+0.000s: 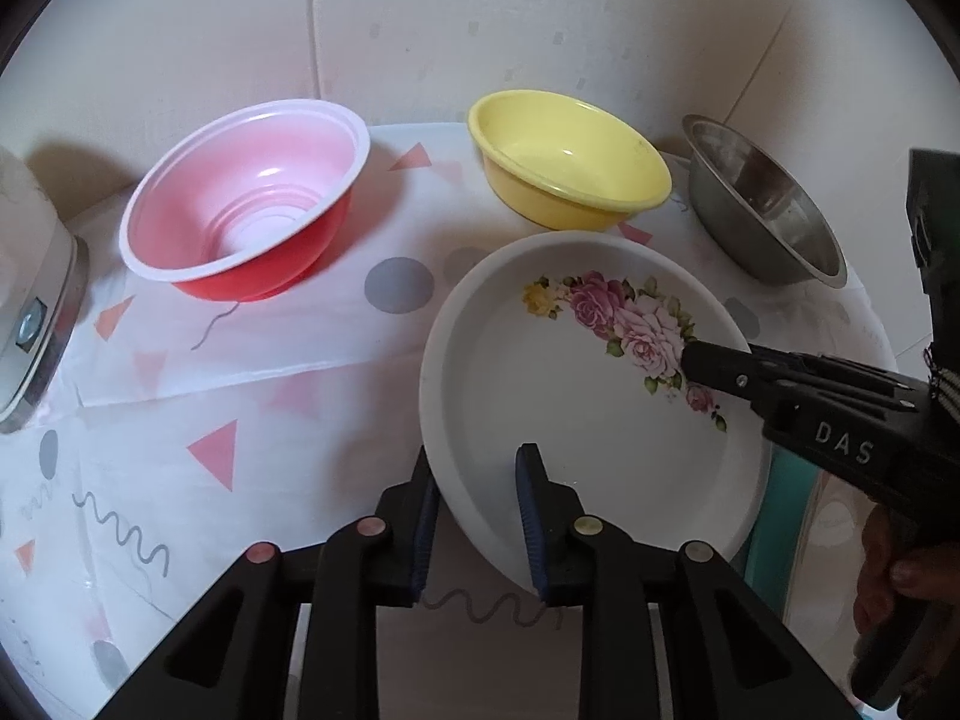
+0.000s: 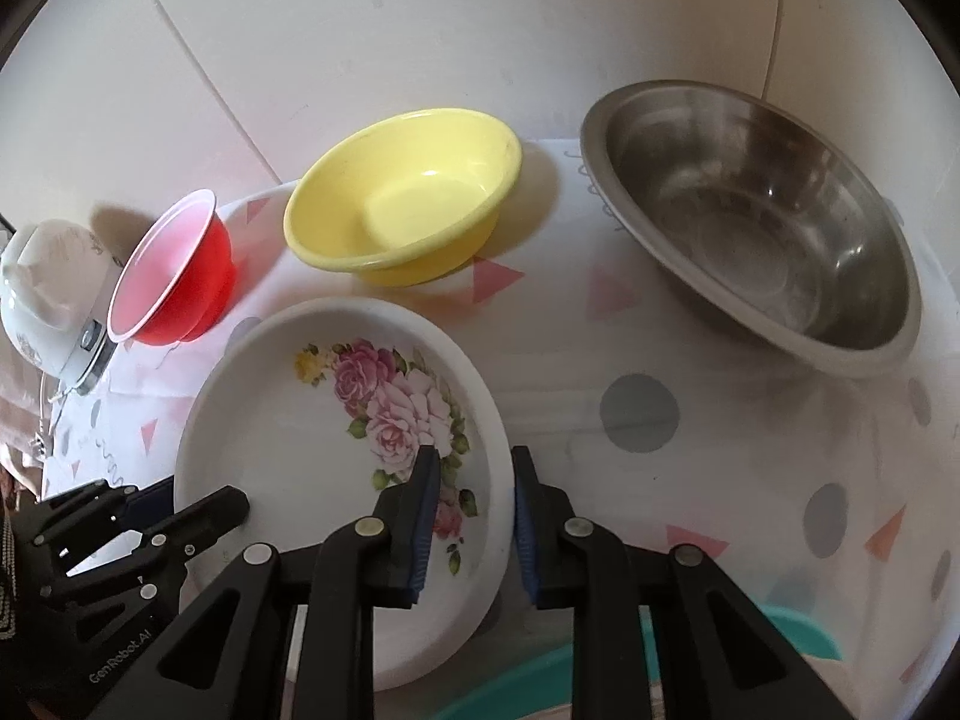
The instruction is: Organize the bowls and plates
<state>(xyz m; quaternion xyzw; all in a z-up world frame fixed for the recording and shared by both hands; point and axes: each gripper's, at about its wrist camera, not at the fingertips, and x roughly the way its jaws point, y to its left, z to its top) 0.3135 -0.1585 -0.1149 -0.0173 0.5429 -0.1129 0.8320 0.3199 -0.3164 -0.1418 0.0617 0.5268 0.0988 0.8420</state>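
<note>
both grippers straddle rim of white rose-printed plate (image 2: 336, 420), lifted and tilted above desk (image 1: 252, 360): left gripper (image 1: 477, 516) near rim, right gripper (image 2: 471, 516) opposite rim, fingers apart, not yet clamped. red plastic bowl (image 1: 240, 204), yellow plastic bowl (image 1: 570, 162), steel bowl (image 2: 756, 216) still separate, unstacked. task early.

white kettle (image 2: 45, 294) off on the left edge, bench cloth (image 1: 288, 384) with pink triangles, grey dots and squiggles, pale wall (image 1: 420, 18) behind
</note>
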